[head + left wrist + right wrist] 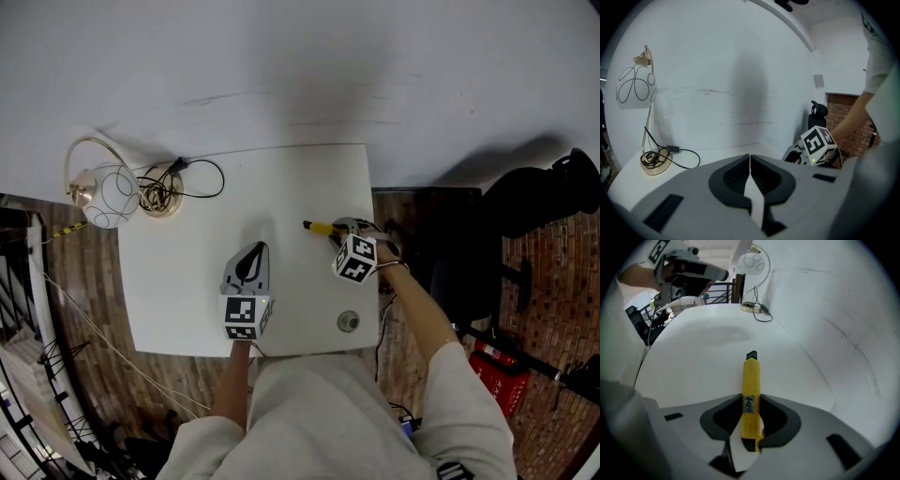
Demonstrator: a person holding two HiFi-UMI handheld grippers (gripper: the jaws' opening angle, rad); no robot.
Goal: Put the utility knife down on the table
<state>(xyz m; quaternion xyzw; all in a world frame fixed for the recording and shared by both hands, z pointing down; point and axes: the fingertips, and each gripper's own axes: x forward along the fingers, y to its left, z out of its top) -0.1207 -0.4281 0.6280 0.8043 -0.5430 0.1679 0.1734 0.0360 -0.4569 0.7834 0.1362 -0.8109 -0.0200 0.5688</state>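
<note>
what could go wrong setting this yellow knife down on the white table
1. The right gripper grips the utility knife near its rear end, with most of the body jutting ahead of the jaws, so it may pivot or slip if the black tip touches down first.
2. In the head view the knife hangs close to the right edge of the table; released there, it could slide off onto the floor.

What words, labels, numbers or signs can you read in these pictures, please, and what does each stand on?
No text is legible anywhere.
Sticker on the utility knife: dark print, too blurred to read.
Right marker cube and left marker cube: black-and-white square patterns only, no letters.
Red object on the floor: any print is too small to read.
</note>
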